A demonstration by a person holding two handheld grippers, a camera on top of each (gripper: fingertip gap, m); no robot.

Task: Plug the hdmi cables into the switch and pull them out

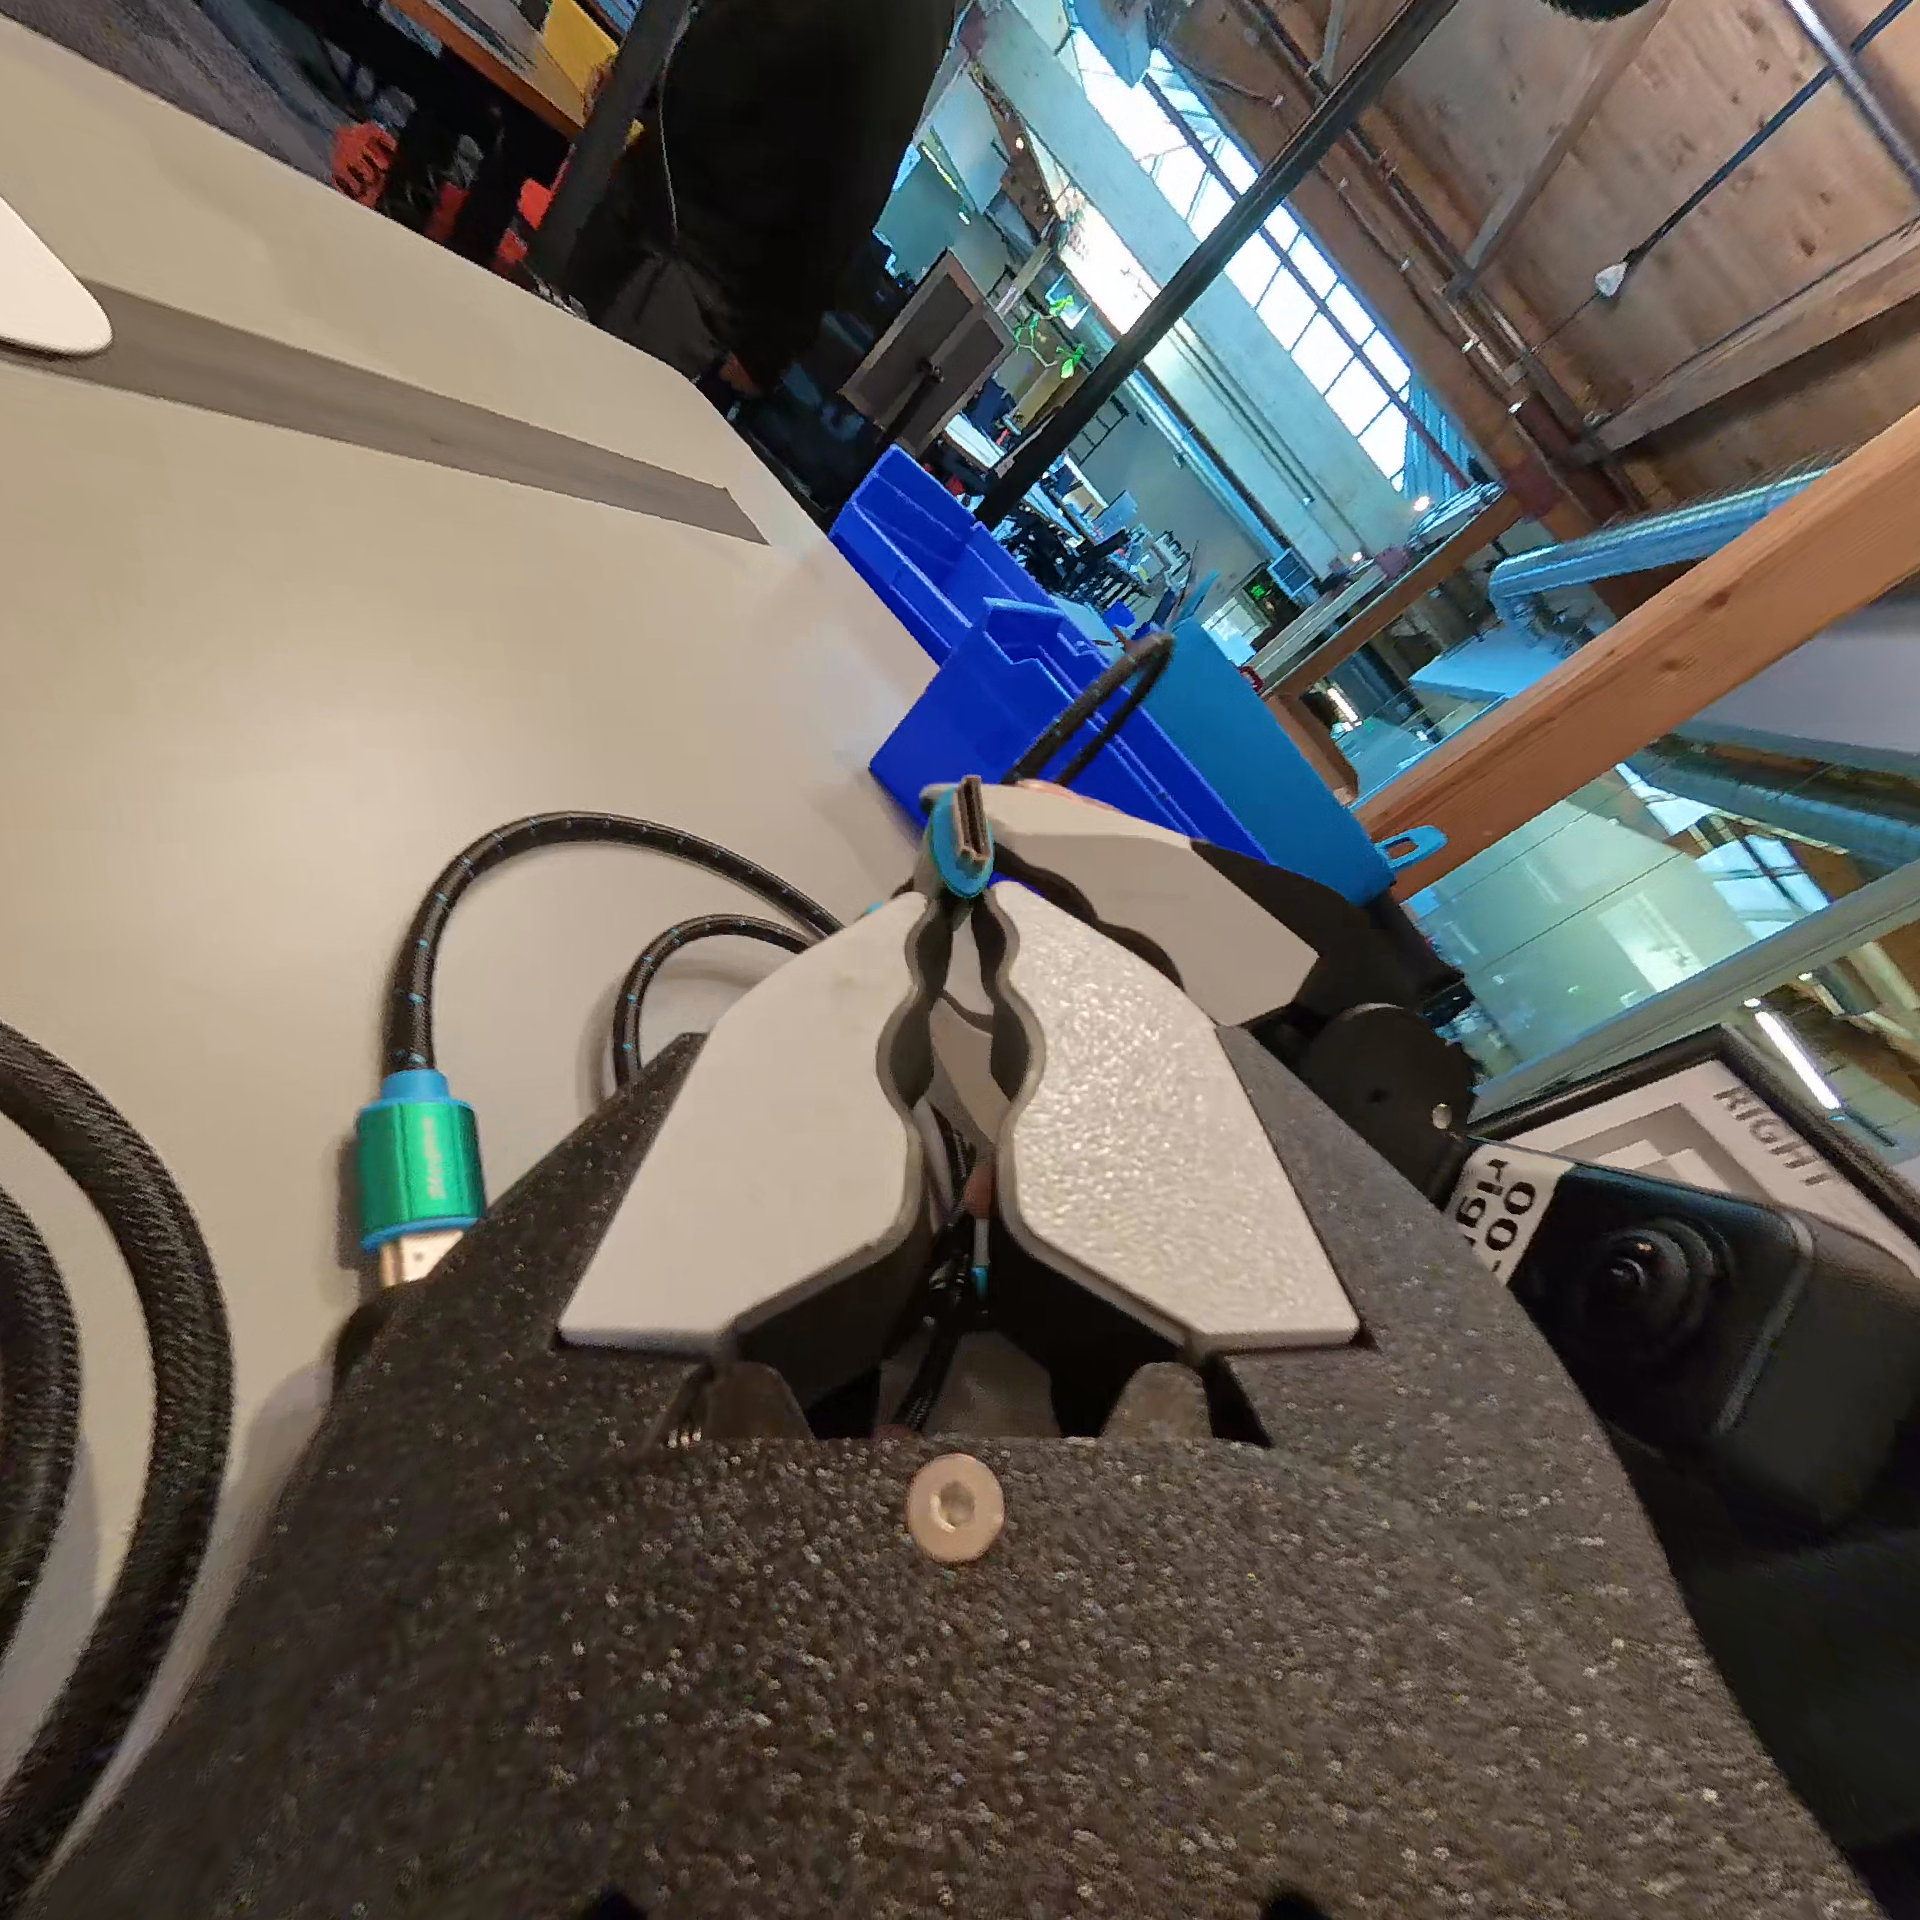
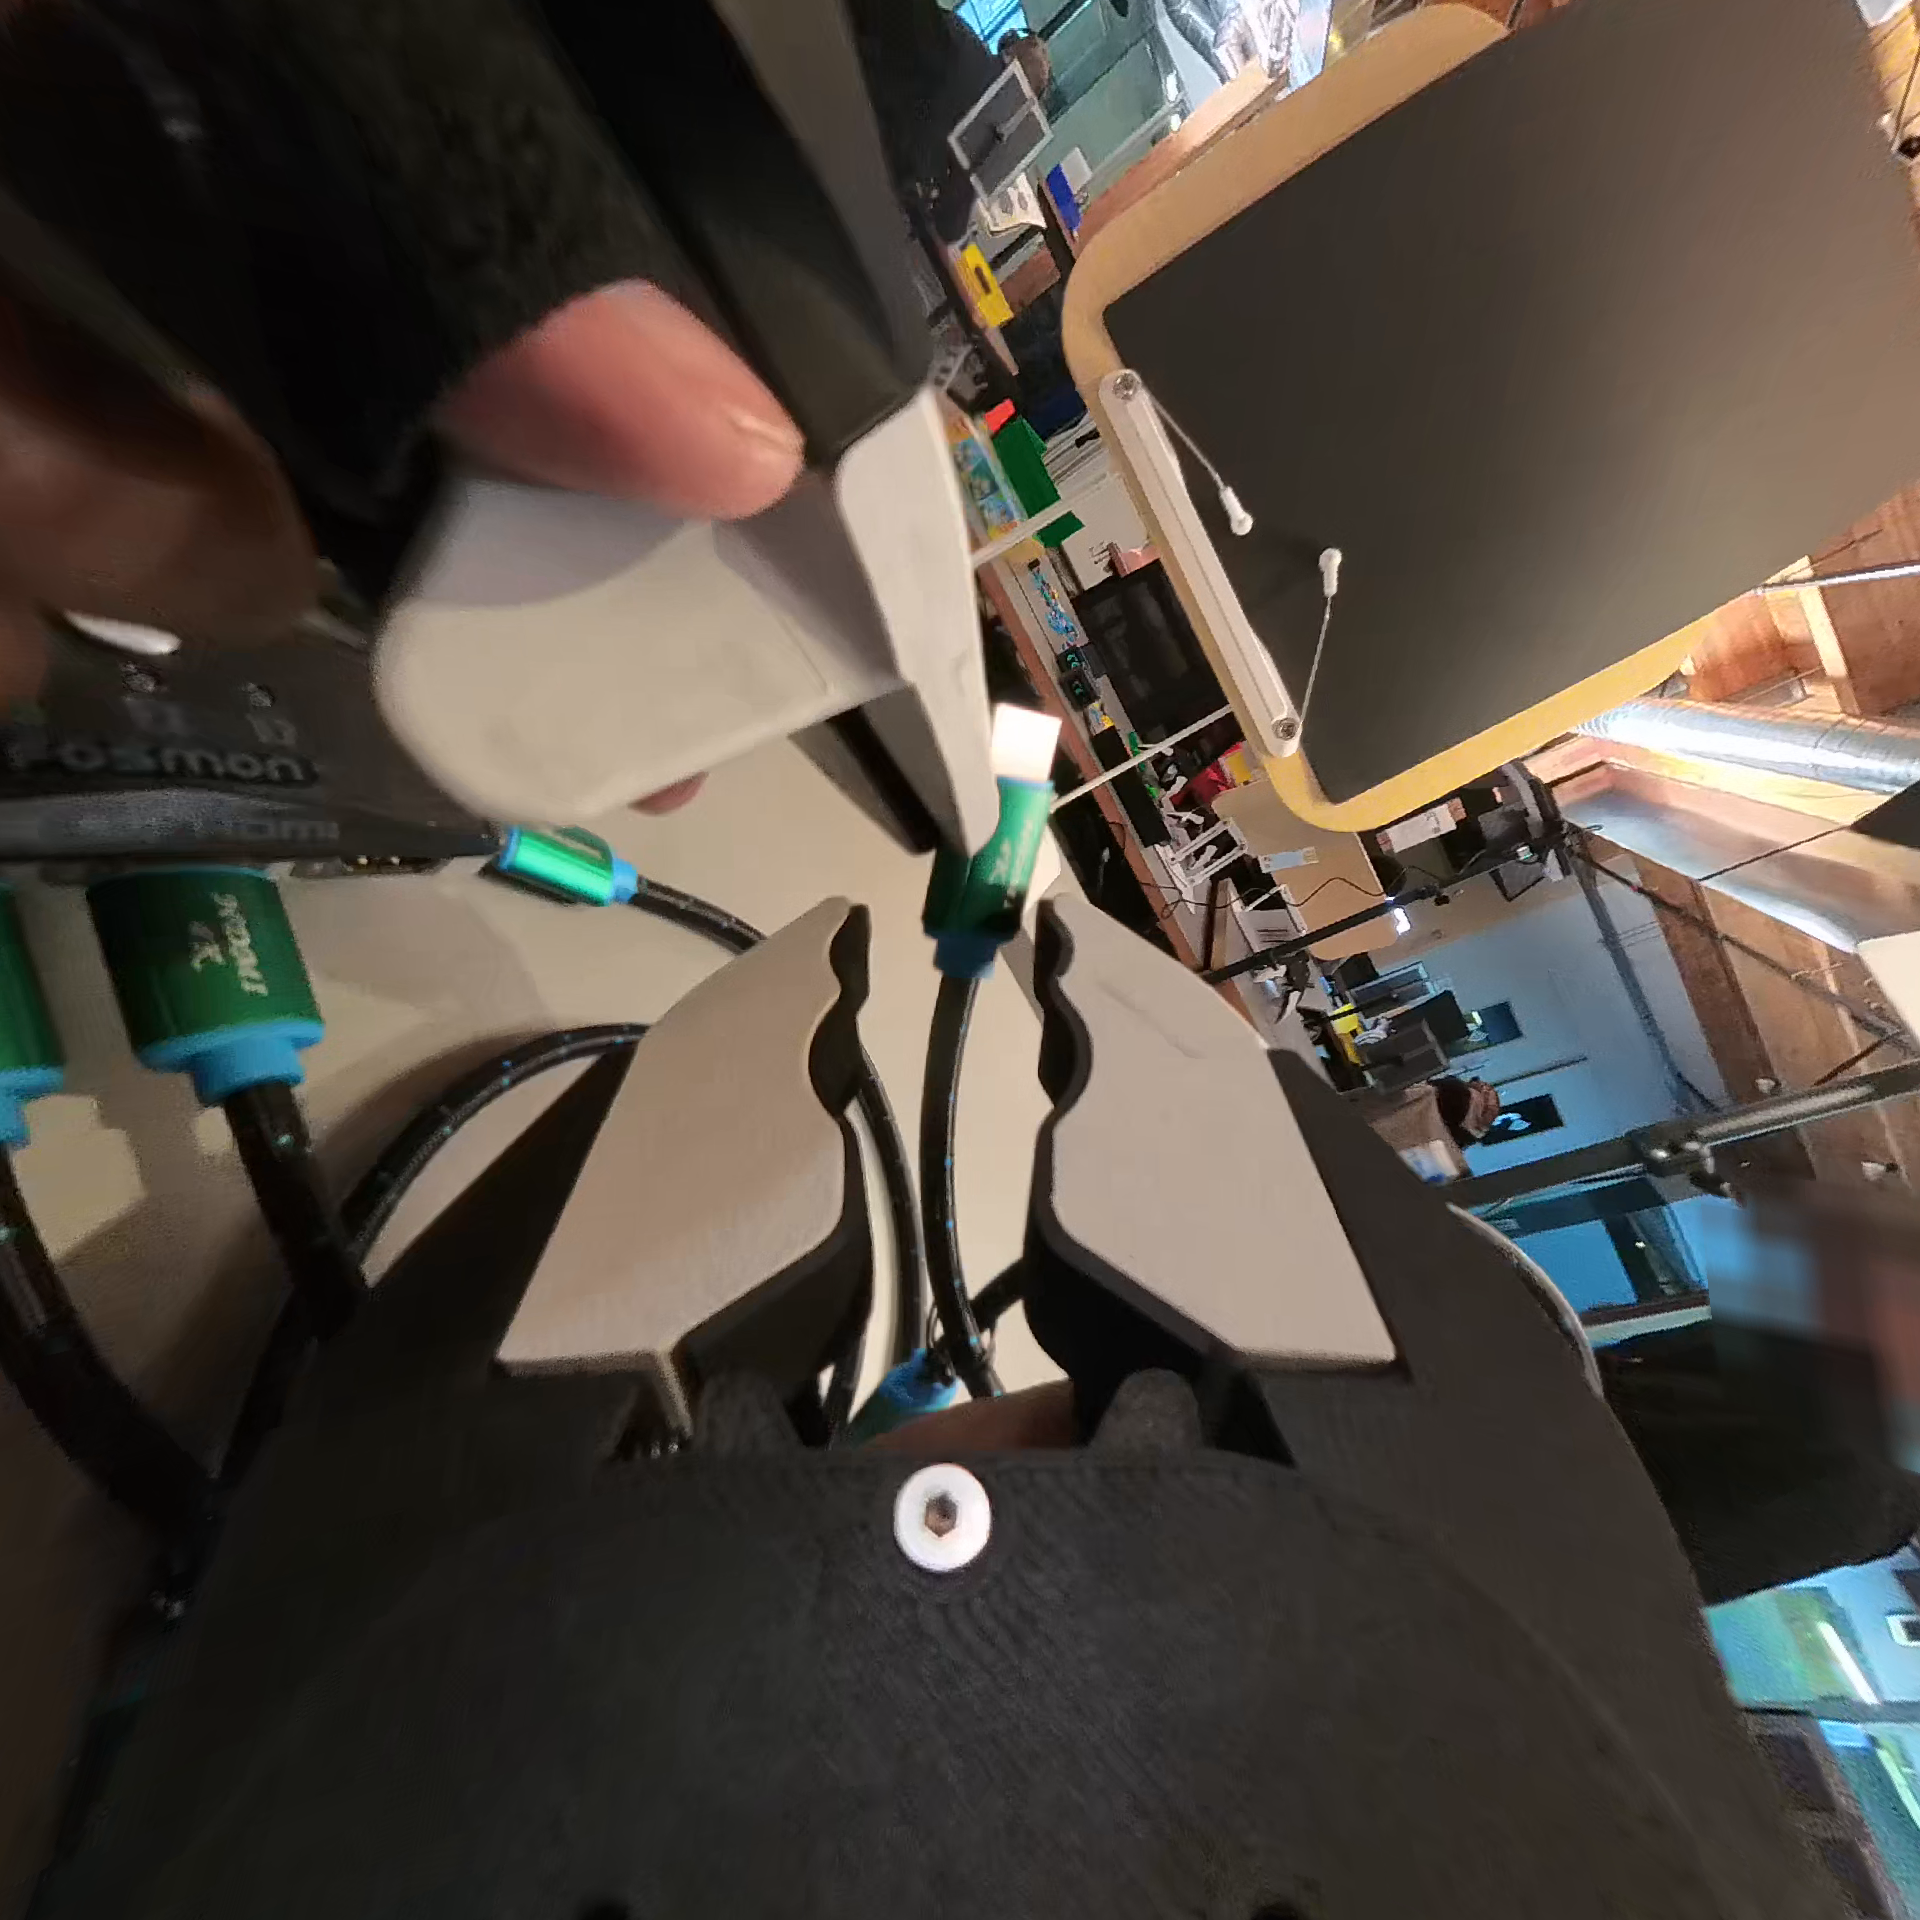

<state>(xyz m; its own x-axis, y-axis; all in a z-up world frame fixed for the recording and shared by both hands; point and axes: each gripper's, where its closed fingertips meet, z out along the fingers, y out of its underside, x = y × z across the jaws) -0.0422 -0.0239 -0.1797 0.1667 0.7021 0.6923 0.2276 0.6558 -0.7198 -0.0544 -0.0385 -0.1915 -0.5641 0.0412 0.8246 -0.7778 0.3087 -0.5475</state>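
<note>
Left gripper [image 1: 961,914] fingers pinch an HDMI plug [image 1: 964,844] aloft above the tabletop [image 1: 312,644]; right gripper [image 2: 951,935] fingers stand open around the same plug – switch [image 2: 156,774] at far left – premature release would drop it

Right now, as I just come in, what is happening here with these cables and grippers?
A person works with two hand-held grippers over a grey table. The left gripper is shut on a green HDMI plug, holding it in the air, unplugged. The right gripper is open, its fingers either side of that plug's cable, not gripping. The black HDMI switch lies close by, with another green plug seemingly in a port. One loose plug lies on the table.
</note>
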